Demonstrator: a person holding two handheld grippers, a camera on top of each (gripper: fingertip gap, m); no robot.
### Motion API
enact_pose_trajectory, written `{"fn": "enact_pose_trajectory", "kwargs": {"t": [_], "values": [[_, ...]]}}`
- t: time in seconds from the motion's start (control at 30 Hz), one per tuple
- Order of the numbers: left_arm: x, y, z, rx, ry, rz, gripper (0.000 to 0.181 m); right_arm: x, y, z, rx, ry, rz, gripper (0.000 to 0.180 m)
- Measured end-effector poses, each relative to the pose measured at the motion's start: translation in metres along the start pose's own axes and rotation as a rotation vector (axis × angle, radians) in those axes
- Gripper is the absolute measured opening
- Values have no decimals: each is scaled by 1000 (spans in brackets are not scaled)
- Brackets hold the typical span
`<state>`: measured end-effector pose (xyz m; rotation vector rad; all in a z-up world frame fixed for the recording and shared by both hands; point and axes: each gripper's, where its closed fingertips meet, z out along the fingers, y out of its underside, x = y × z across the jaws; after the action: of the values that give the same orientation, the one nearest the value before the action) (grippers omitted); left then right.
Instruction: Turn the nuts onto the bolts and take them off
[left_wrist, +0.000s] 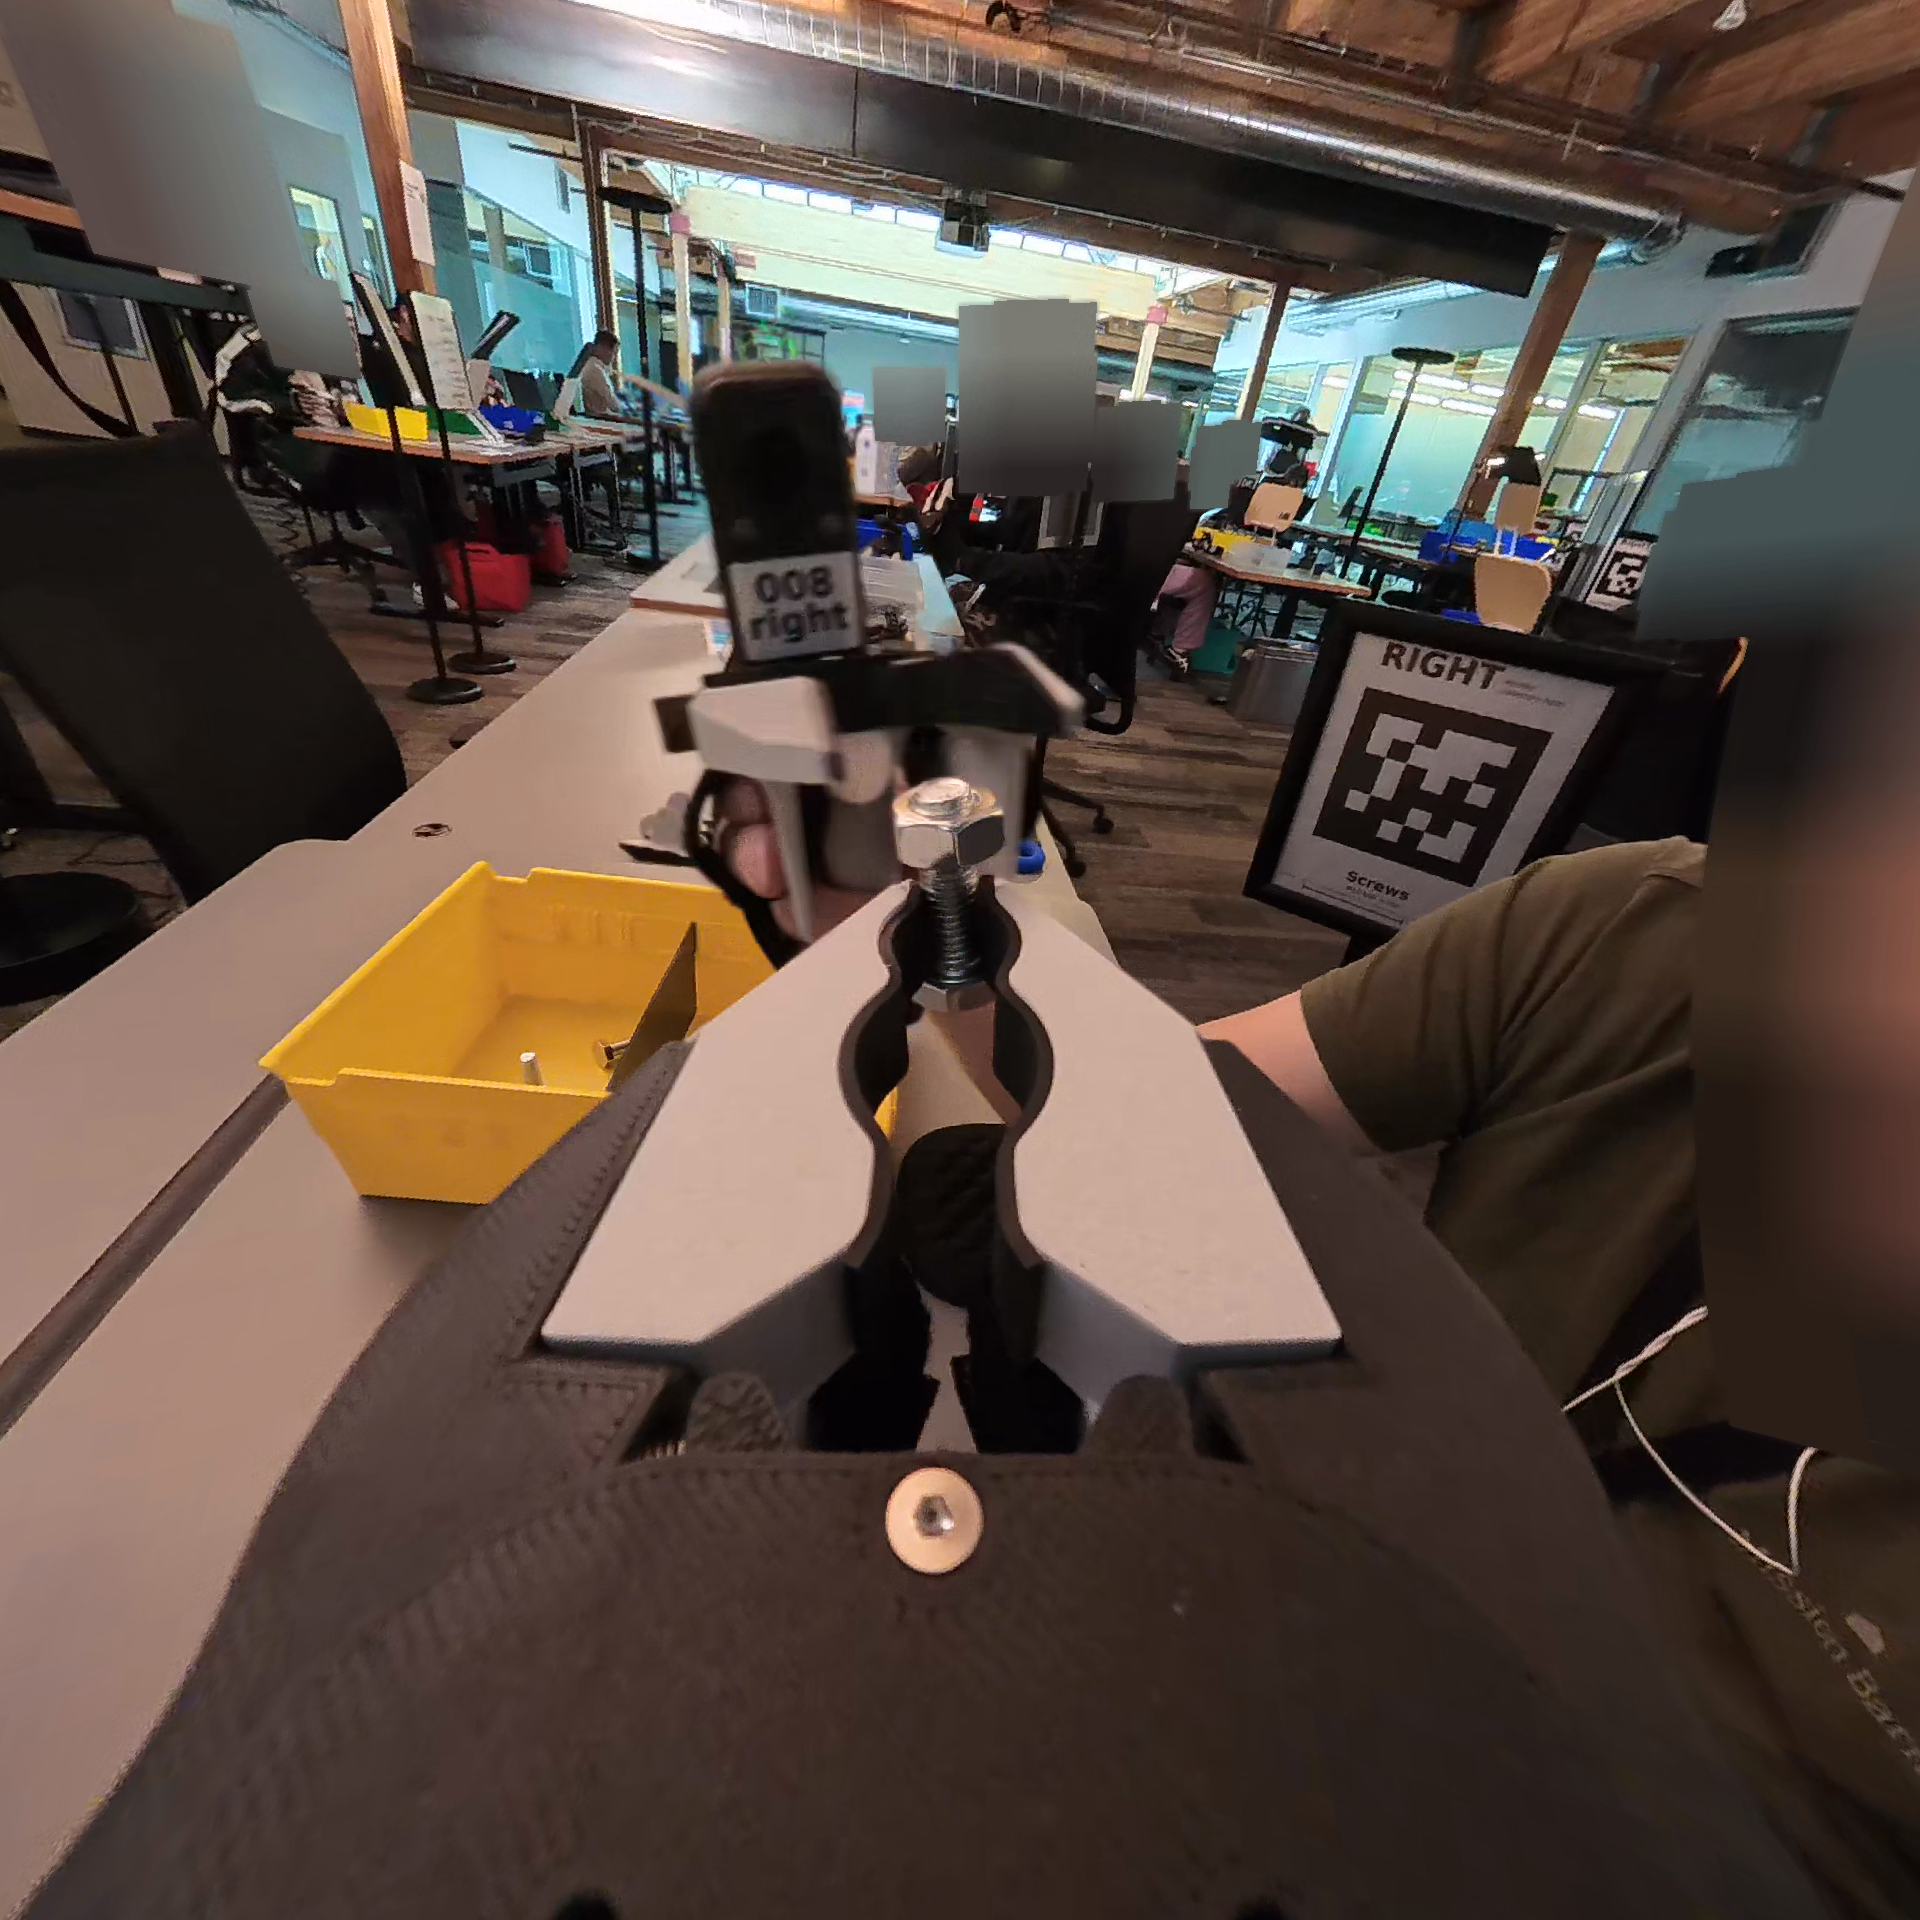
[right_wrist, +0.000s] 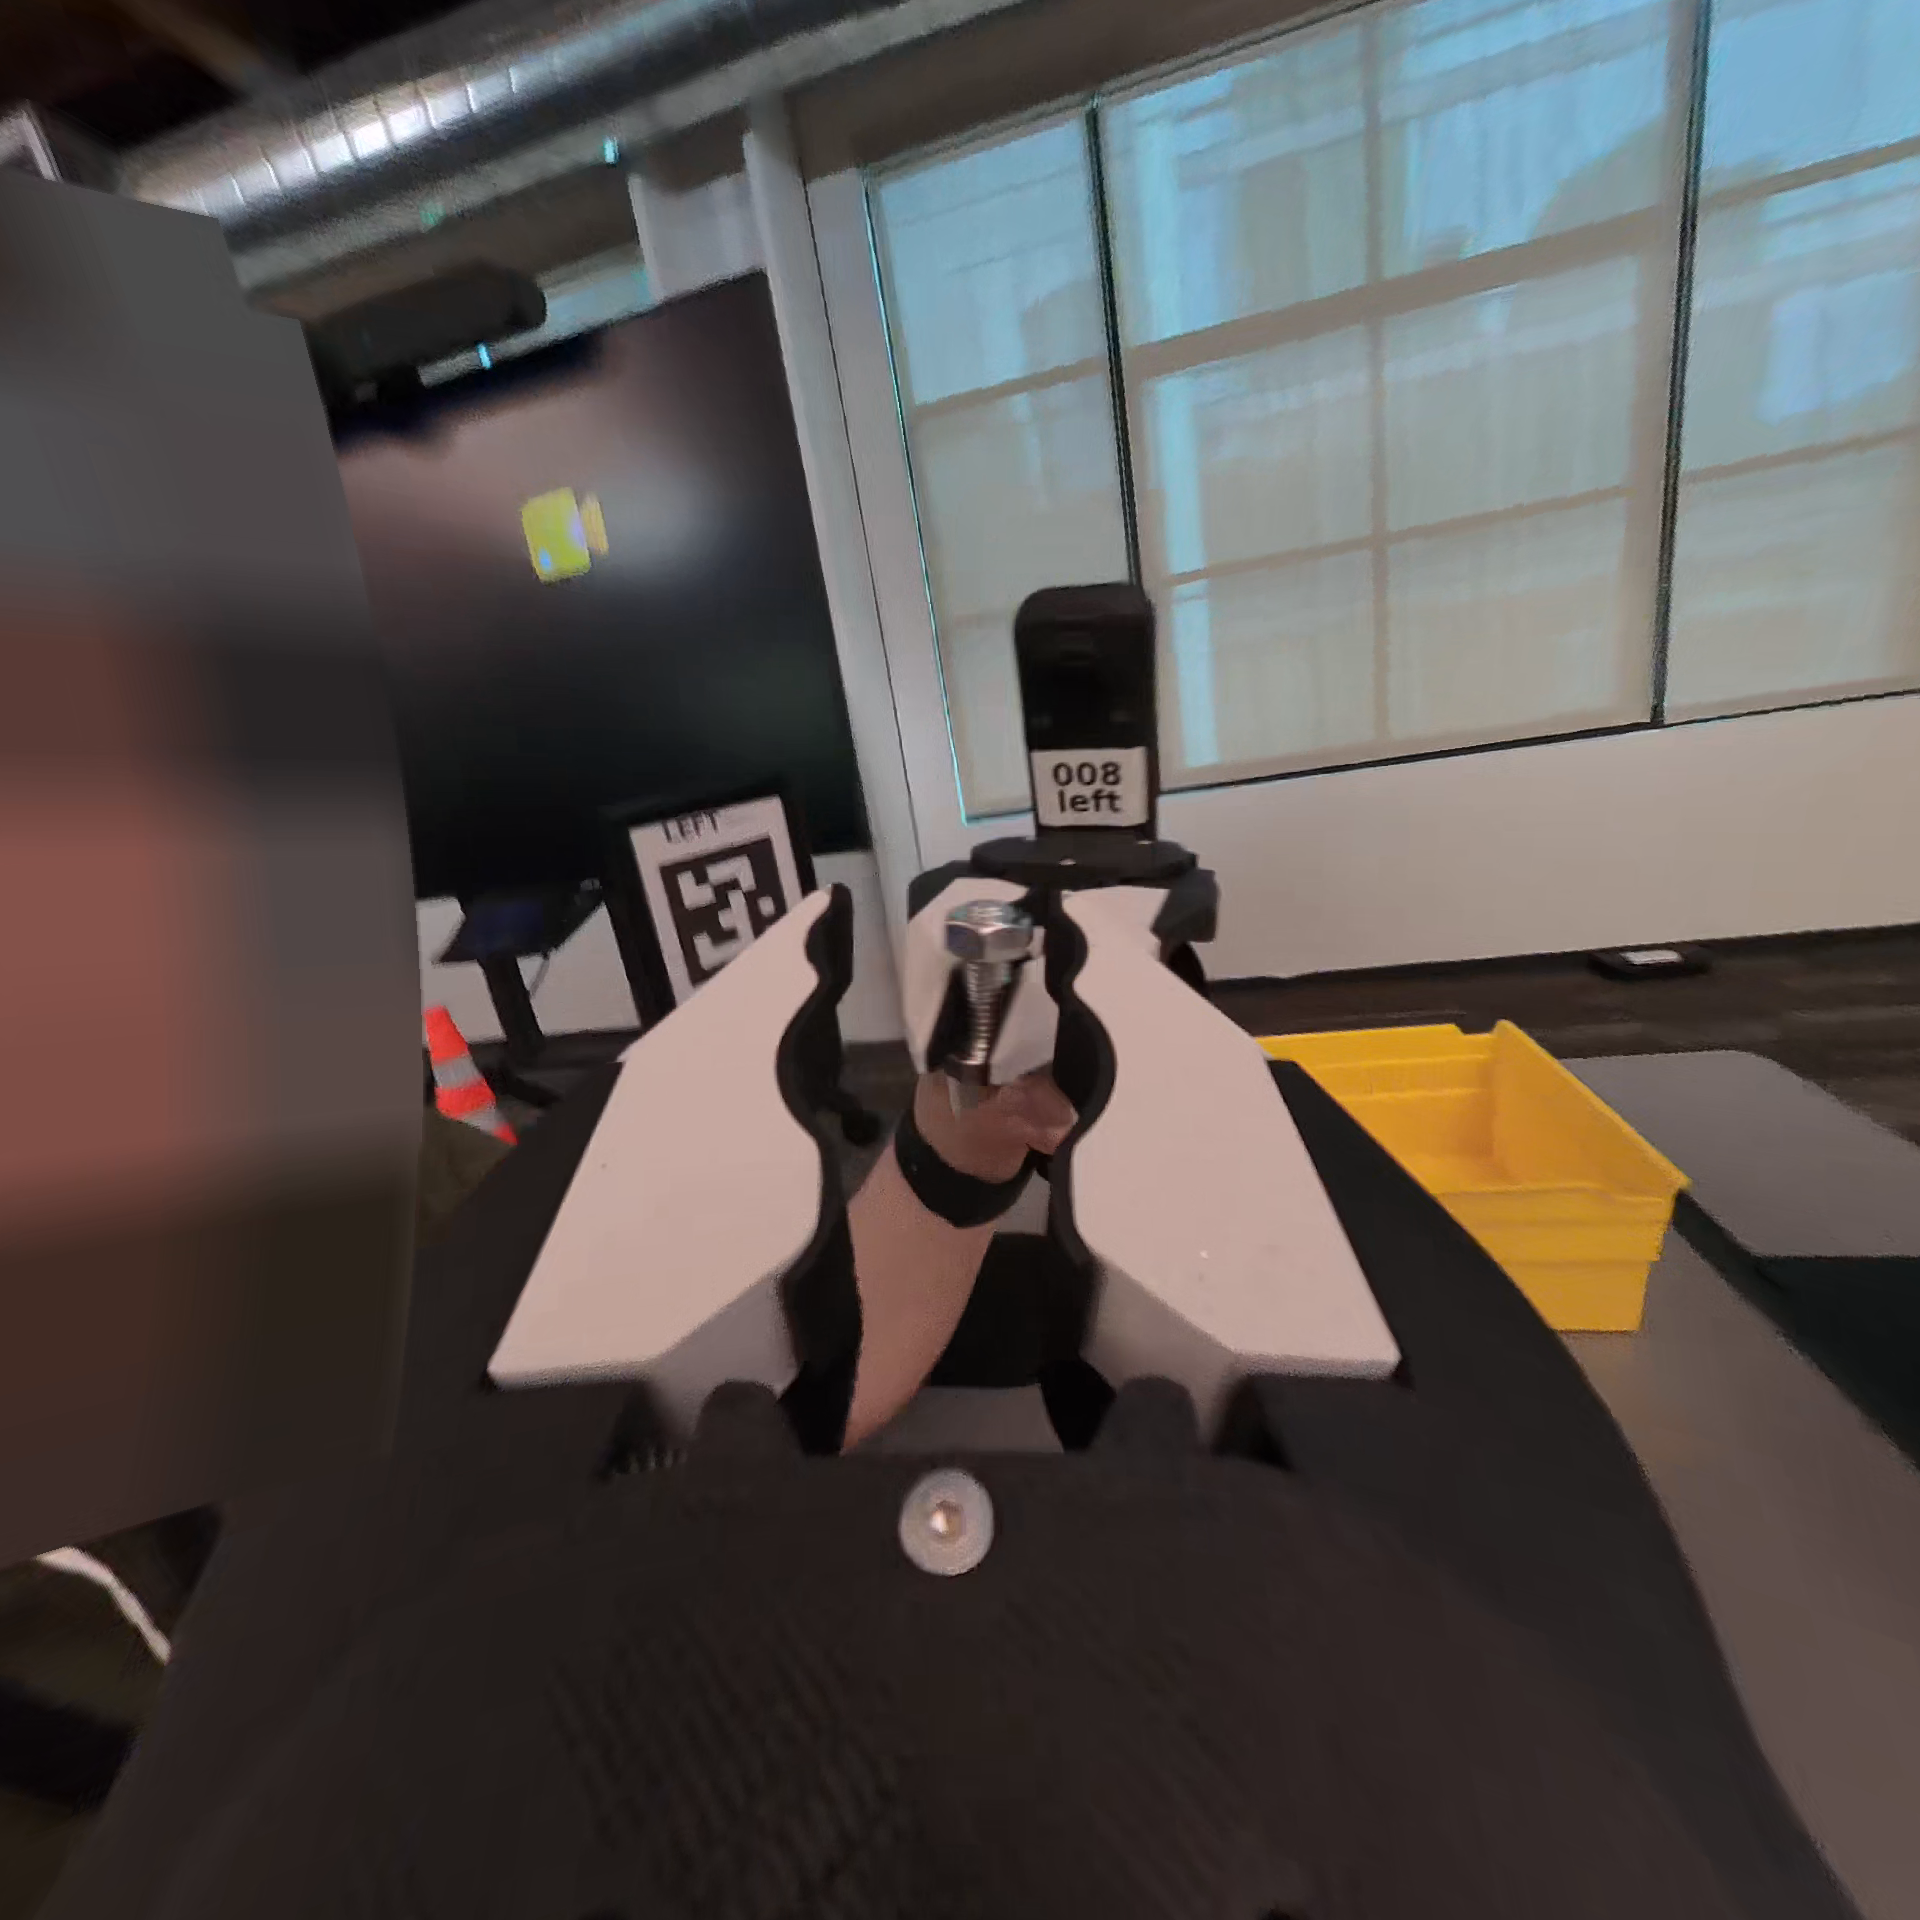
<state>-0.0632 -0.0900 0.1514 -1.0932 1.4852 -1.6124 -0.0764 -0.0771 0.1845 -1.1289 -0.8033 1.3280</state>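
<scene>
A silver bolt (left_wrist: 951, 935) stands upright with its hex head down and a hex nut (left_wrist: 945, 831) near its top end. My left gripper (left_wrist: 951, 925) is shut on the bolt's threaded shaft, held up above the table. My right gripper (right_wrist: 948, 914) faces it and is open. The nut (right_wrist: 987, 935) sits between its fingertips, close to the right finger (right_wrist: 1081, 1039); I cannot tell if they touch. The bolt (right_wrist: 971, 1023) also shows in the right wrist view. The right gripper also shows in the left wrist view (left_wrist: 894, 800), behind the nut.
A yellow bin (left_wrist: 436, 1122) with a black divider stands on the grey table (left_wrist: 156, 1195) to the left and holds loose bolts (left_wrist: 530, 1065); it also shows in the right wrist view (right_wrist: 1558, 1247). A framed marker sign (left_wrist: 1423, 769) and a person's arm (left_wrist: 1455, 1039) are to the right.
</scene>
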Motion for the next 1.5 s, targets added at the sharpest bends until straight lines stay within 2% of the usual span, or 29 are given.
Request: {"fn": "enact_pose_trajectory", "kwargs": {"t": [0.03, 0.13, 0.17, 0.23, 0.3, 0.4, 0.43, 0.53, 0.7, 0.83, 0.93, 1.03, 1.13, 1.2, 1.37, 1.5], "values": [[-1, 0, 1, 2, 6, -10, 8, -2, 4, 5, -23, 15, -38, 35], [5, 0, 3, 7, 44, -21, 8, 13, 13, 5, -44, 67, -59, 38], [7, 0, 4, 5, 46, -19, 8, 16, 12, 2, -11, 25, -12, 44], [9, -2, 3, 16, 43, -10, 8, 26, 8, -6, 66, -44, 147, 37], [19, -6, 1, 30, 107, -21, 8, 31, 7, -6, 98, -71, 214, 37], [16, -6, 0, 32, 77, -16, 8, 19, 13, 6, 40, -47, 111, 35], [16, -7, 0, 34, 83, -11, 8, 18, 12, 9, 39, -13, 60, 30], [17, -13, -4, 75, 102, -33, 8, 22, 6, 14, 72, 120, -65, 32], [16, -13, -11, 71, 84, -32, 8, 42, -4, 1, 113, 284, -93, 34], [18, -13, -11, 61, 76, -5, 8, 21, -18, -2, 167, 153, -35, 36], [14, -8, -6, 36, 48, 2, 8, 0, -9, 12, 91, 68, -48, 39], [15, -7, -2, 29, 65, -6, 8, 10, 4, 15, 21, 125, -75, 47], [8, -8, -3, 39, 17, -3, 8, 23, -2, 4, 85, 99, 44, 44], [13, -10, -6, 52, 64, -14, 8, 32, -7, -4, 119, 128, 76, 40], [9, -9, -7, 40, 28, 3, 8, -6, -9, 11, 70, 41, -26, 43], [14, -7, -2, 31, 53, 8, 8, 3, 4, 15, 3, 102, -69, 42]]}}
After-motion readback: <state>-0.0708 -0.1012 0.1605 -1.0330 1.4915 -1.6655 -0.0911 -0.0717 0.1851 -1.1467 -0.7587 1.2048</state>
